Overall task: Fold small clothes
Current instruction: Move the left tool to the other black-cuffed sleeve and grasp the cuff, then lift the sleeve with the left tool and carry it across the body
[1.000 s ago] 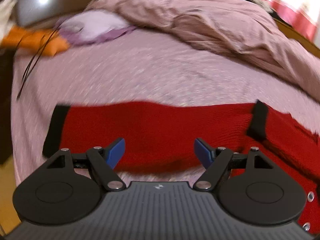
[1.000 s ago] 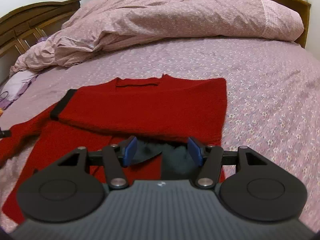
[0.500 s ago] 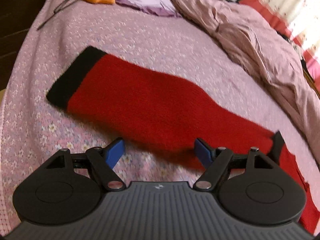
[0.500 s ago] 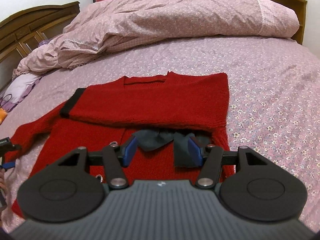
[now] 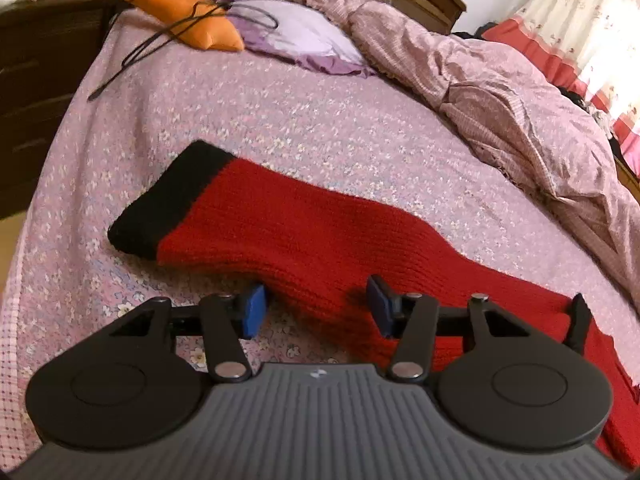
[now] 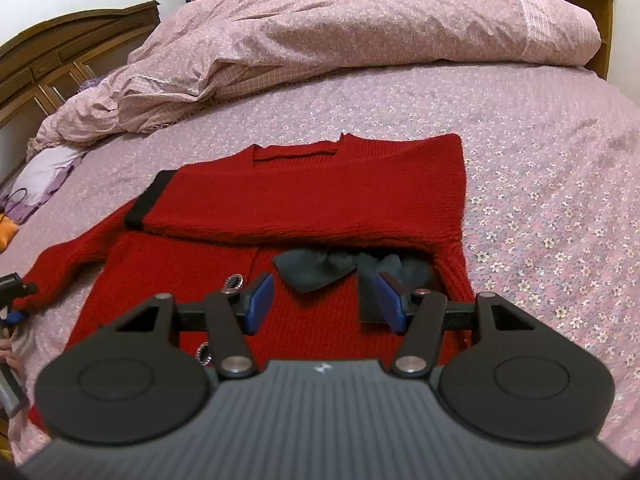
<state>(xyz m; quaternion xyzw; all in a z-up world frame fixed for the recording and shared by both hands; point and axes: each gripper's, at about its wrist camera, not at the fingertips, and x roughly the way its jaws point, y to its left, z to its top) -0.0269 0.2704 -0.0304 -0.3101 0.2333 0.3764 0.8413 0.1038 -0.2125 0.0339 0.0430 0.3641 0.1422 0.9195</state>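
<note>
A red knitted cardigan [image 6: 312,208] with black cuffs lies flat on the bed. One sleeve is folded across its chest, and a dark bow [image 6: 320,268] sits on its front. The other sleeve [image 5: 304,232] stretches out to the left, ending in a black cuff [image 5: 168,204]. My left gripper [image 5: 316,308] is open, low over the near edge of that sleeve, which lies between the fingers. My right gripper [image 6: 326,300] is open and empty above the cardigan's front, near the bow. The left gripper also shows at the left edge of the right wrist view [image 6: 12,300].
The flowered pink bedsheet [image 6: 540,184] covers the bed. A bunched pink duvet [image 6: 360,32] lies along the far side. An orange cushion [image 5: 172,12], a black cord [image 5: 152,44] and a lilac pillow [image 5: 296,36] lie near the wooden headboard [image 6: 60,56]. A dark dresser [image 5: 36,80] stands left.
My left gripper has come down and closer to the outstretched sleeve, its fingers now around the sleeve's near edge. My right gripper has drawn back a little from the bow. Both stay open.
</note>
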